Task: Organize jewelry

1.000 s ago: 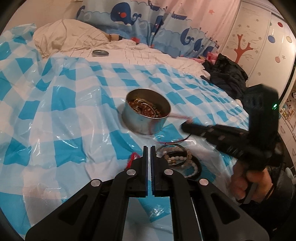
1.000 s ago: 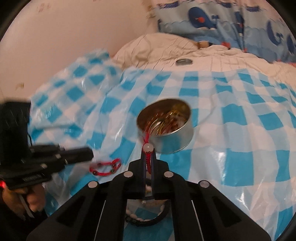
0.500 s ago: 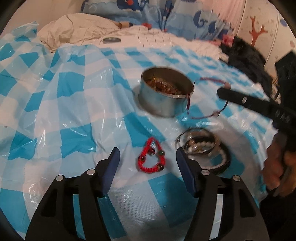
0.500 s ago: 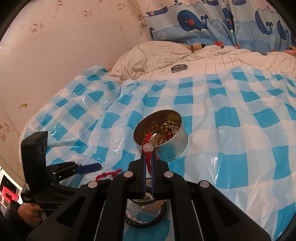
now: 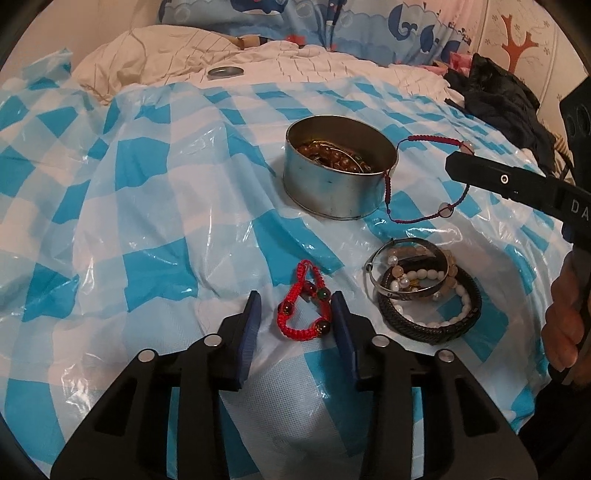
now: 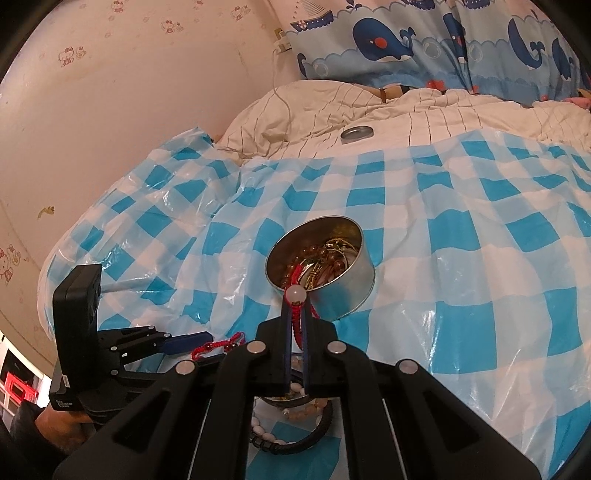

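- A bed covered by a blue-and-white checked plastic sheet, glossy with warm indoor light.
- Far side: a rumpled cream striped quilt and whale-print bedding.
- Left: a pinkish wall with small cartoon stickers.
- Far right: a white wardrobe door with a red tree decal.

- The left hand-held gripper has just been closing, its jaws straddling a red braided bracelet on the checked plastic sheet.
- A metal tin of jewelry stands beyond.
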`<action>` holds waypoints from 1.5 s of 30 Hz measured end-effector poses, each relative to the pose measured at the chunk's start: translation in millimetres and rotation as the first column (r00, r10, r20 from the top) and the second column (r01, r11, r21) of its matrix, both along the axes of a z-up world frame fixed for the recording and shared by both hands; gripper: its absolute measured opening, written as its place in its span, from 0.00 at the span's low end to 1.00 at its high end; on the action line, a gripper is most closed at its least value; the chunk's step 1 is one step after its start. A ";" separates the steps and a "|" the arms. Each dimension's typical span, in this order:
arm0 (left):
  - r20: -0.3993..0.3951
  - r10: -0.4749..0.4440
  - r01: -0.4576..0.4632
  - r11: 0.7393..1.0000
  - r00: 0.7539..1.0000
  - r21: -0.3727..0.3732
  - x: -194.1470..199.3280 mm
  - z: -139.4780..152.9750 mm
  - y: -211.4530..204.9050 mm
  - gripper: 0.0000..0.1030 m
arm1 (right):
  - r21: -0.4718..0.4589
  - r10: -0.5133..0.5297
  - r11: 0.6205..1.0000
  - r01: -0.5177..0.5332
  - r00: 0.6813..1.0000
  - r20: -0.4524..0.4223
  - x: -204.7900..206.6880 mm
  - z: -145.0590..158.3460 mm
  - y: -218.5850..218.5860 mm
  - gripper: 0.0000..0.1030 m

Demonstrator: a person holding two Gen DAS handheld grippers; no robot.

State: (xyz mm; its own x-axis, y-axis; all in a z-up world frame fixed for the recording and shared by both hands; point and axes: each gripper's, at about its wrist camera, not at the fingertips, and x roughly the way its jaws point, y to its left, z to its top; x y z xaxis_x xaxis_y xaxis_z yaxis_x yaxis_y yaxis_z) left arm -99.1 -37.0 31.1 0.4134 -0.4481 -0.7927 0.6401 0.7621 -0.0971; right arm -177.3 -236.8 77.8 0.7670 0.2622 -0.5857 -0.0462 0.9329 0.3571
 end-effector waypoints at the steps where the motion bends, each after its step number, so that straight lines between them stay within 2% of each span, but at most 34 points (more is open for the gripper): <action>1: 0.005 -0.001 0.001 1.000 1.000 0.007 -0.1 0.3 -0.2 0.32 | 0.000 0.001 1.000 -0.001 1.000 -0.001 -0.1 -0.1 0.6 0.05; 10: 0.035 -0.006 0.004 0.999 0.999 0.045 -5.3 3.8 -5.2 0.14 | 0.001 0.001 1.000 -0.001 1.000 0.000 0.4 0.0 0.9 0.05; 13: 0.026 -0.011 0.011 1.000 1.000 0.026 -6.2 7.6 -4.4 0.10 | 0.002 0.004 1.000 -0.004 1.000 0.006 -0.1 0.1 2.5 0.05; 17: -0.016 -0.020 0.018 0.995 1.000 -0.096 -5.4 26.2 5.3 0.09 | 0.024 0.006 1.000 -0.006 0.999 0.033 -3.2 5.2 2.7 0.05; 22: -0.008 -0.017 0.015 0.973 1.000 -0.231 -1.0 63.0 10.1 0.09 | 0.077 -0.005 0.997 -0.001 0.997 0.072 -7.6 16.9 -7.9 0.05; 25: 0.007 -0.020 0.022 0.952 1.000 -0.306 6.6 85.1 2.2 0.09 | 0.096 -0.007 0.995 -0.002 0.996 0.092 -7.4 26.2 -12.8 0.05; 28: 0.013 -0.027 0.030 0.934 1.000 -0.356 20.9 95.5 -14.8 0.09 | 0.106 -0.007 0.994 -0.006 0.993 0.118 -3.2 37.4 -16.3 0.05; 31: -0.024 -0.035 0.022 0.901 0.999 -0.434 48.0 95.9 -36.9 0.09 | 0.106 -0.010 0.994 -0.004 0.992 0.129 9.3 45.3 -20.0 0.05; 32: -0.054 -0.023 -0.002 0.905 0.998 -0.426 61.3 90.0 -48.3 0.11 | 0.106 -0.010 0.994 -0.004 0.991 0.131 15.1 47.0 -20.6 0.05; 34: -0.093 -0.010 -0.027 0.921 0.996 -0.389 79.0 77.1 -61.4 0.28 | 0.089 -0.007 0.996 -0.003 0.993 0.120 33.1 47.2 -18.8 0.05; 35: -0.108 0.002 -0.042 0.927 0.994 -0.374 83.6 71.8 -63.0 0.40 | 0.081 0.004 0.997 -0.012 0.995 0.105 42.8 44.4 -16.9 0.05; 36: -0.116 0.016 -0.057 0.931 0.993 -0.360 86.5 67.6 -60.8 0.46 | 0.073 0.019 0.997 -0.024 0.997 0.079 52.3 39.9 -14.6 0.05; 37: -0.119 0.032 -0.072 0.934 0.992 -0.350 87.5 65.4 -57.2 0.46 | 0.062 0.044 0.997 -0.046 0.999 0.029 65.8 31.7 -10.5 0.08; 38: -0.112 0.053 -0.088 0.937 0.992 -0.337 86.2 64.3 -49.8 0.48 | 0.057 0.057 0.997 -0.057 0.998 0.002 71.9 25.6 -8.8 0.17; 39: -0.108 0.071 -0.103 0.941 0.992 -0.323 86.4 62.3 -43.5 0.51 | 0.033 0.048 0.998 -0.046 0.998 -0.037 79.0 17.7 -6.7 0.43; 40: -0.103 0.103 -0.130 0.945 0.989 -0.300 85.5 61.4 -36.3 0.53 | 0.019 0.034 0.999 -0.033 0.998 -0.051 79.0 13.6 -7.1 0.58; 42: -0.106 0.125 -0.151 0.947 0.986 -0.283 79.0 59.8 -21.9 0.55 | 0.022 0.015 1.000 -0.014 0.998 -0.063 69.8 11.9 -12.0 0.58; 45: -0.076 0.127 -0.141 0.966 0.989 -0.219 58.5 54.6 -13.3 0.56 | 0.003 -0.005 1.000 0.005 0.996 -0.089 46.2 13.8 -18.6 0.62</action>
State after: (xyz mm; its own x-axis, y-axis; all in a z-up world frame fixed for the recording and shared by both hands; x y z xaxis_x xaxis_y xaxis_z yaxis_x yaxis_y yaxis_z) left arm -40.6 -50.3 85.7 0.4356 -0.5604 -0.7044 0.5213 0.7950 -0.3101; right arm -131.2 -255.4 91.6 0.7130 0.2604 -0.6511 -0.0095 0.9320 0.3624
